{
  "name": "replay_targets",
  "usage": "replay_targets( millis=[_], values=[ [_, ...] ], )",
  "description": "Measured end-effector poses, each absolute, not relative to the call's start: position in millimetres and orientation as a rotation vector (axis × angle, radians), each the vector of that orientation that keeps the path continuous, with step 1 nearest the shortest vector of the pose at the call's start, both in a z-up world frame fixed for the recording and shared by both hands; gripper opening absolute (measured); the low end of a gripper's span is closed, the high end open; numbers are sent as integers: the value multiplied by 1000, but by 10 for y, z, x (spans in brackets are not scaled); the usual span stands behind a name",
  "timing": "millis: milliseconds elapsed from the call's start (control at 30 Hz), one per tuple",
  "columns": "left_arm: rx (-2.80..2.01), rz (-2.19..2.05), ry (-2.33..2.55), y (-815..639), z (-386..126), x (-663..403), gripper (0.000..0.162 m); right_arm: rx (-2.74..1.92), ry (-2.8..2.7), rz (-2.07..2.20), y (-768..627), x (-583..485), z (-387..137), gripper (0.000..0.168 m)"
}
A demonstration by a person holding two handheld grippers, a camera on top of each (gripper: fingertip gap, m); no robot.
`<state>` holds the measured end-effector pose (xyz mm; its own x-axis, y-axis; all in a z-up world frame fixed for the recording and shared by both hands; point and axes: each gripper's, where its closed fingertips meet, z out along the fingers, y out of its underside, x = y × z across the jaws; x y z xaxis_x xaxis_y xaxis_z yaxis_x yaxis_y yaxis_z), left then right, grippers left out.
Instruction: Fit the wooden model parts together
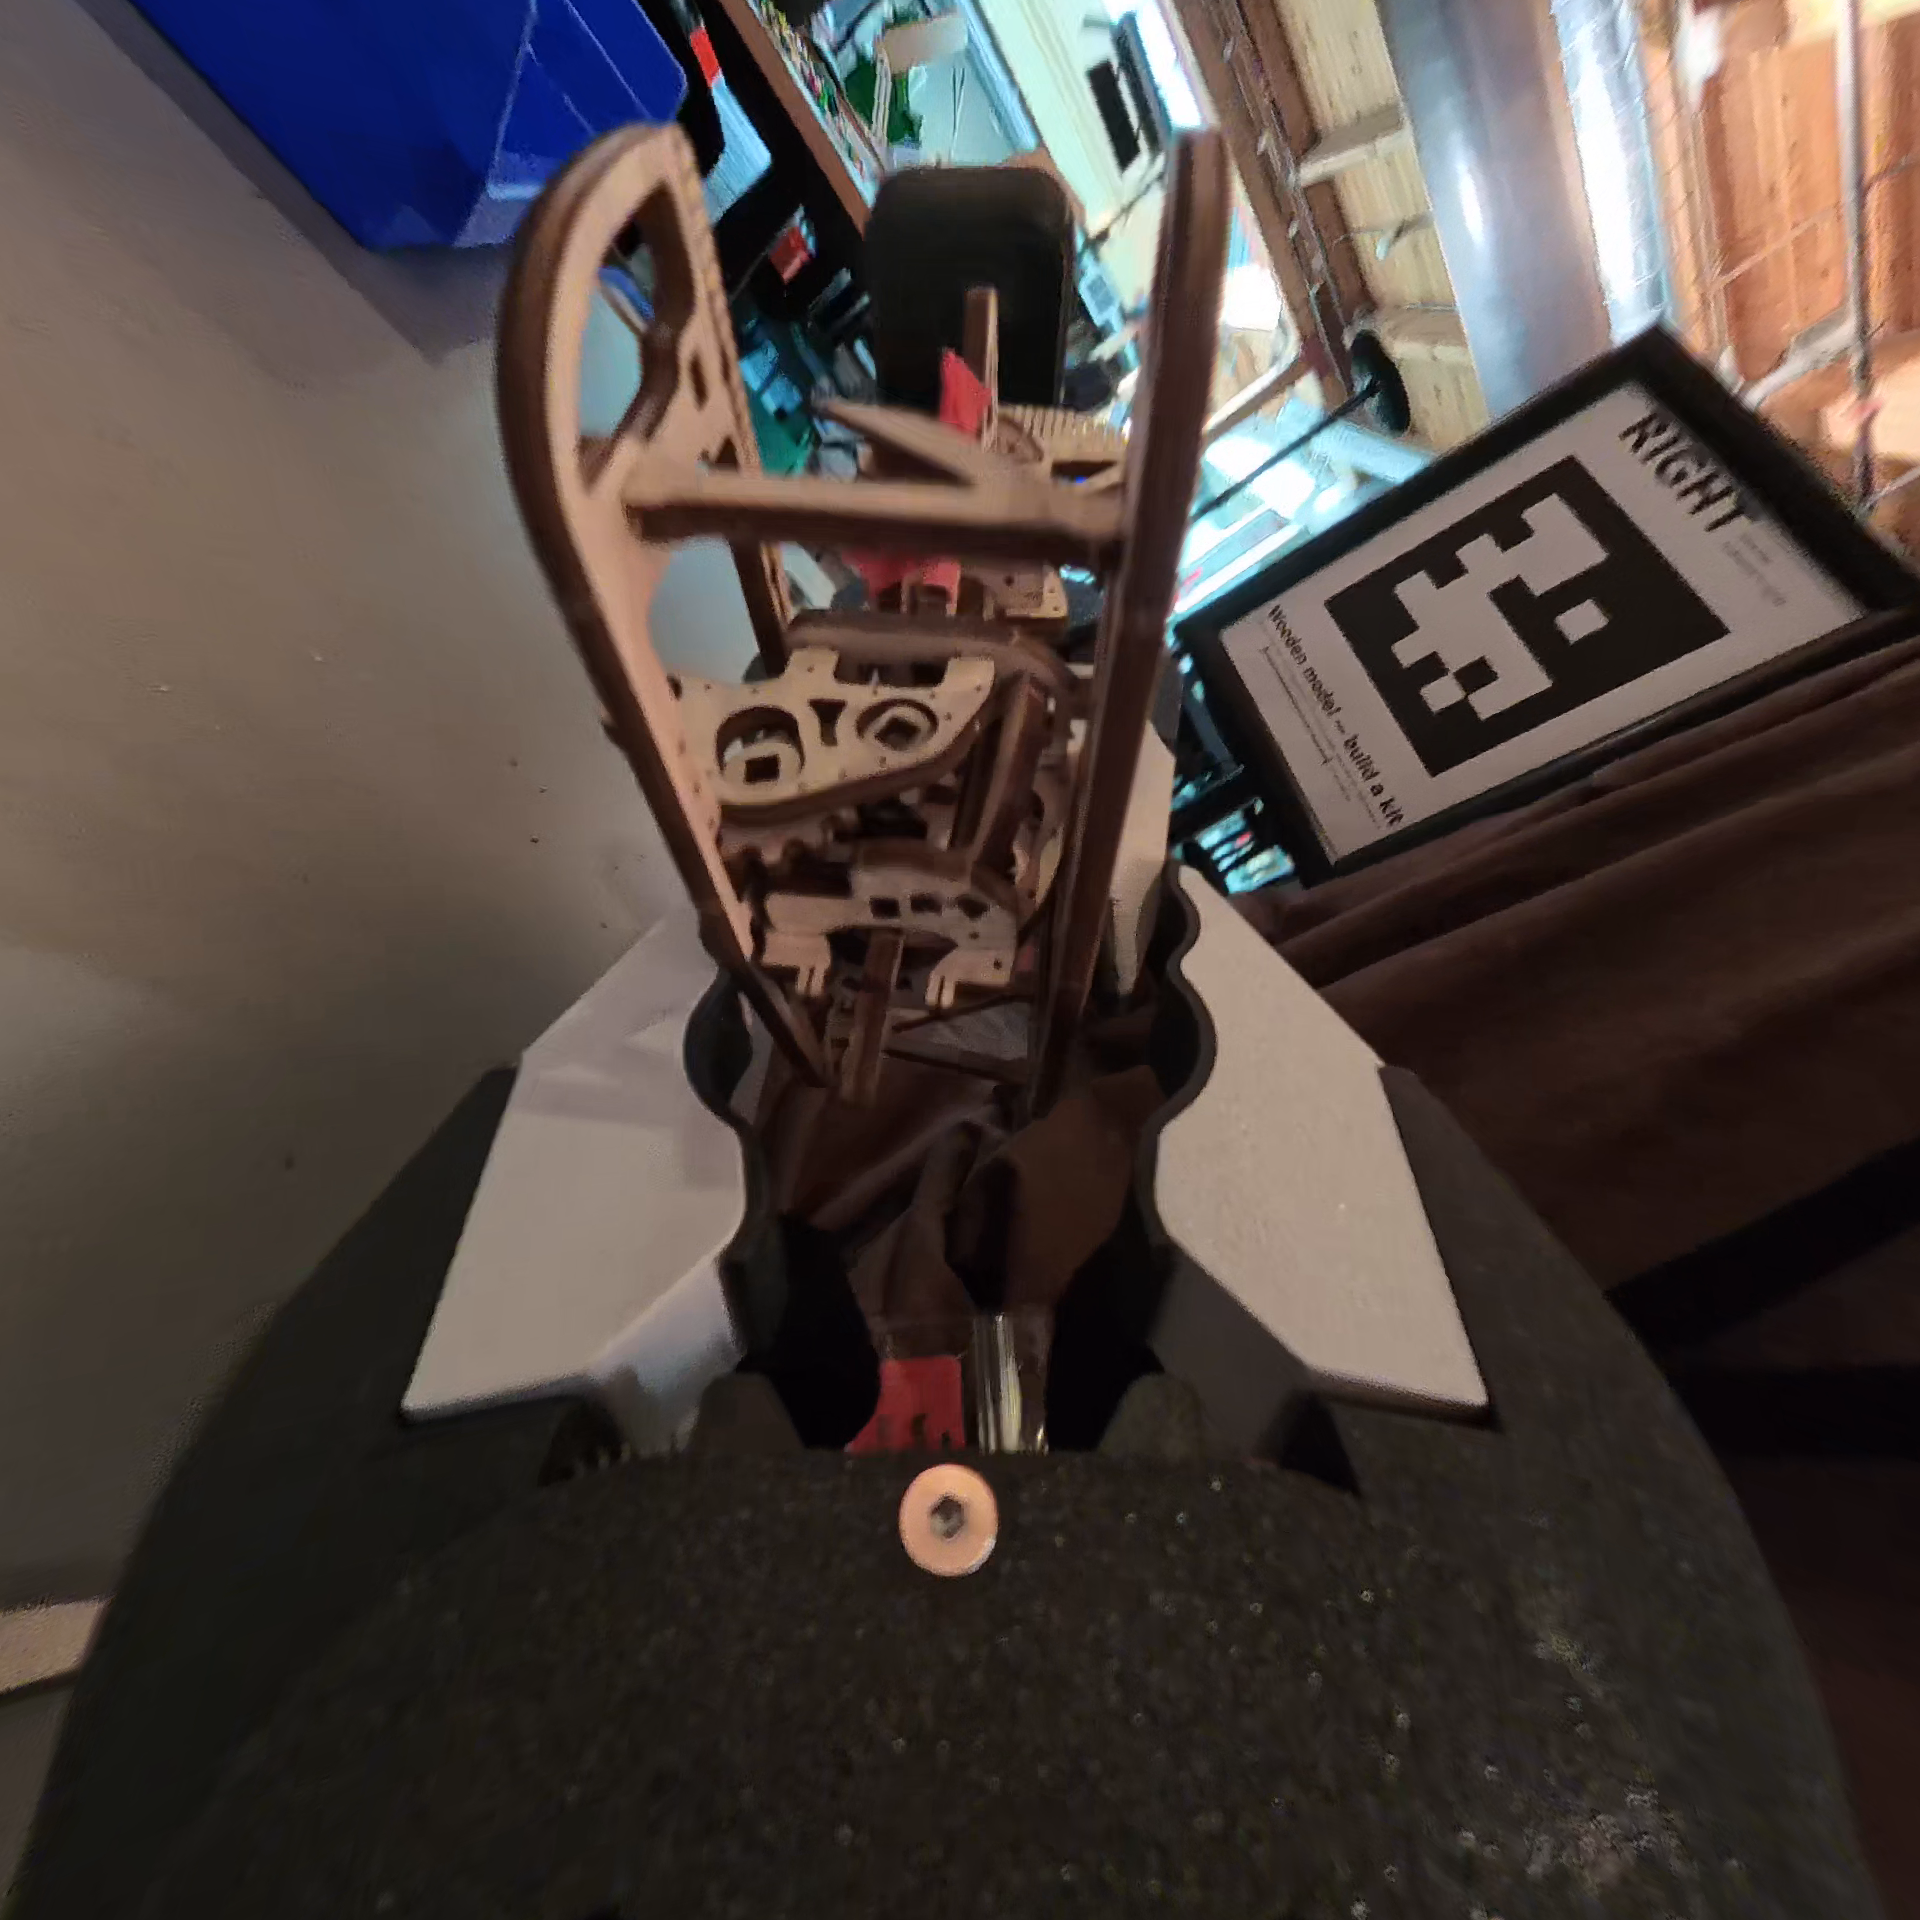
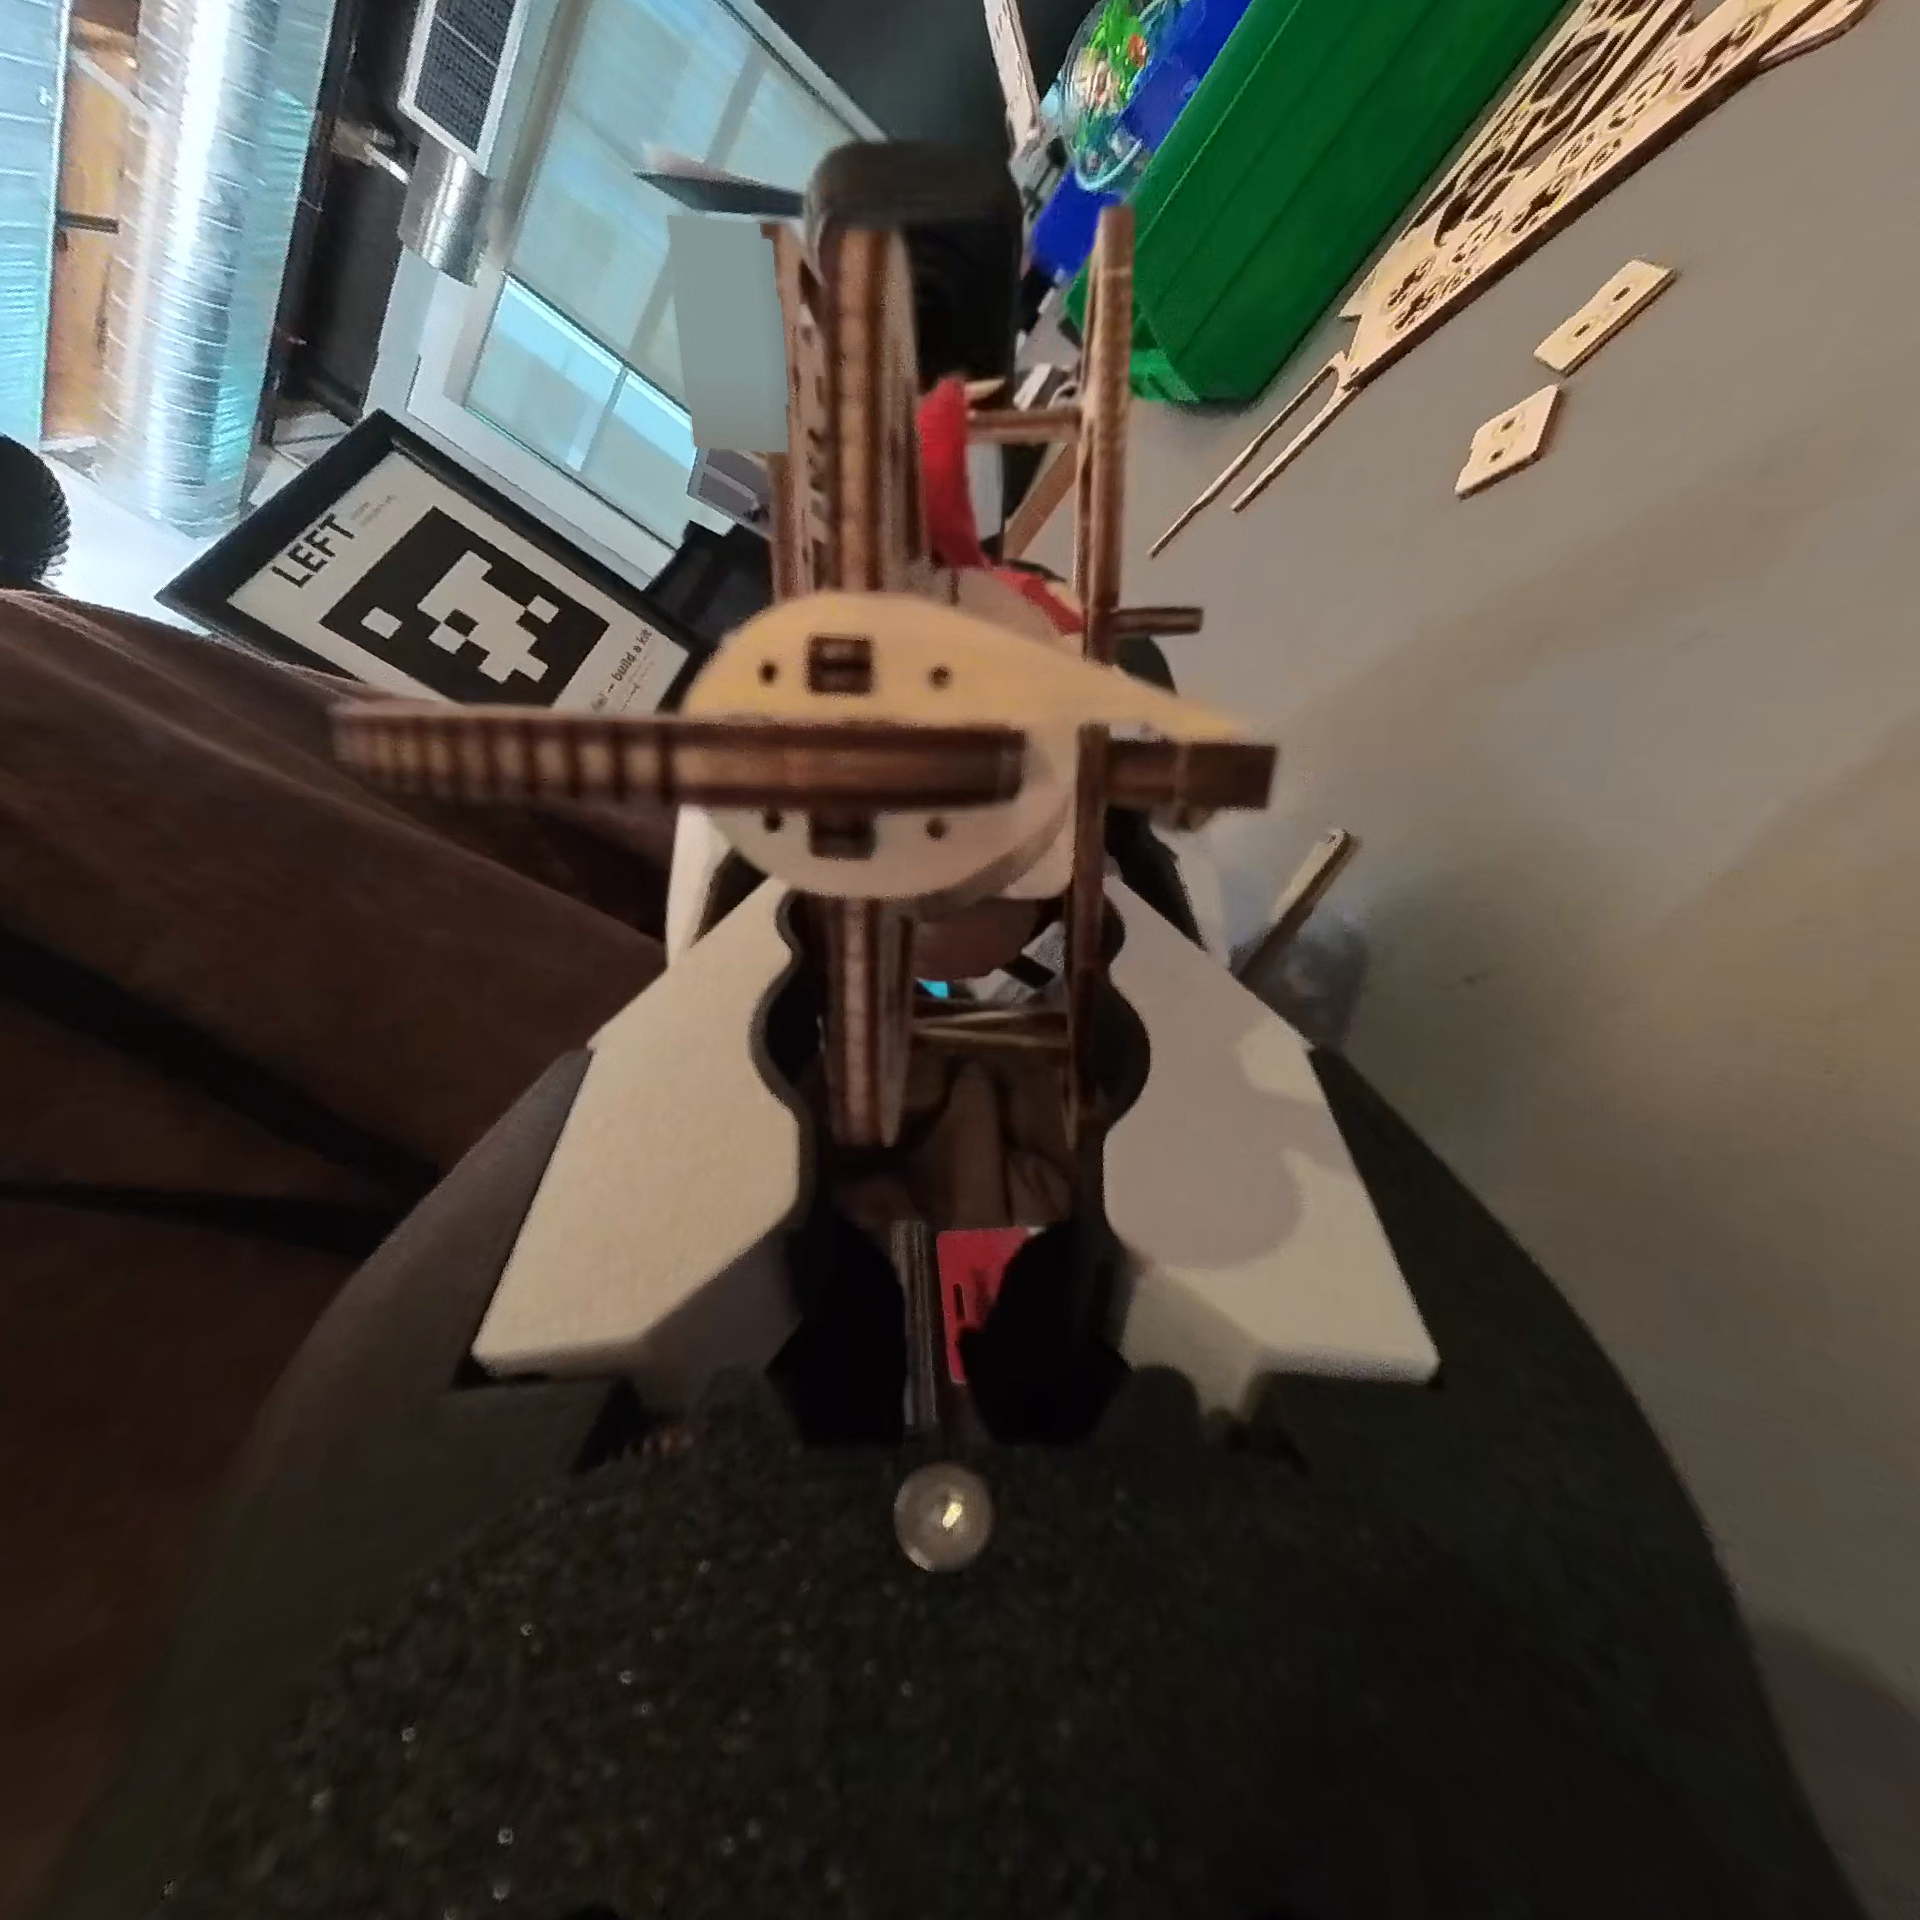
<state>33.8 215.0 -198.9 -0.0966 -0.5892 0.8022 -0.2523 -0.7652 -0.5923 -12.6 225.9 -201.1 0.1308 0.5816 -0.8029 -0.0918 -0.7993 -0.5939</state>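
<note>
Grey matte surface (image 2: 1621,935) carries the leftover kit: a pale laser-cut plywood sheet (image 2: 1558,135) with punched-out holes, two small square plywood plates (image 2: 1512,442) and thin wooden sticks (image 2: 1262,473), all well apart from the work. Green plastic bin (image 2: 1278,197) sits beyond them; a blue plastic bin (image 1: 436,114) shows in the left wrist view, and a framed black-and-white marker card (image 1: 1538,623) leans on brown cloth. Laser-cut brown-edged plywood model assembly (image 1: 883,644), held off the surface between both tools: two curved side frames joined by crossbars, geared inner plates and red inserts already seated. Left gripper (image 1: 940,1039): jaws closed on the assembly's near end. Right gripper (image 2: 956,997): jaws closed on the opposite end, behind a pale oval plywood plate (image 2: 883,665) crossed by a toothed strip. Judgement: build well advanced, main frame done; loose plates and sticks suggest several parts remain to fit.
</note>
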Motion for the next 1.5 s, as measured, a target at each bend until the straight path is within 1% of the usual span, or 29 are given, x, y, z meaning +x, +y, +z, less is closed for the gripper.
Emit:
replay_targets(
  millis=[267,367,433,467,500,533,600,667,700,767,1033,1133,1267,1433,1500],
  values=[
    [-1894,-1961,944,2135,-1958,336,76,-1884,-419,1815,2257,-92,-1951,48],
    [-1894,-1964,917,2174,-1947,317,75,-1915,-465,1741,2253,-80,-1996,49],
    [-1882,-1986,877,2233,-1919,287,71,-1922,-471,1717,2259,-69,-2002,49],
    [-1867,-2002,849,2271,-1892,267,62,-1921,-463,1726,2259,-63,-2001,48],
    [-1868,-2002,837,2293,-1892,254,58,-1917,-458,1738,2252,-61,-2000,48],
    [-1870,-1999,851,2281,-1904,253,58,-1921,-462,1733,2244,-65,-2012,48],
    [-1879,-1984,865,2251,-1926,272,62,-1932,-471,1700,2242,-74,-2041,48],
    [-1887,-1955,895,2212,-1948,298,78,-1948,-463,1683,2257,-67,-2068,48],
    [-1887,-1944,905,2205,-1952,306,80,-1947,-456,1693,2255,-62,-2065,48],
    [-1912,-1905,920,2206,-2001,318,74,-1957,-457,1682,2252,-60,-2073,47],
    [-1896,-1959,903,2158,-1978,305,67,-1969,-468,1660,2203,-71,-2041,43],
    [-1922,-1978,884,2161,-2011,301,66,-1965,-427,1702,2215,-72,-2092,42],
    [-2002,-1967,824,2246,-2126,325,67,-1985,-329,1814,2290,-53,-2202,46],
    [-2092,-2048,739,2356,-2232,311,70,-2091,-249,1834,2388,-61,-2307,49],
    [-2077,-2084,682,2381,-2209,296,68,-2066,-218,1870,2402,-53,-2287,48]
  ],
)
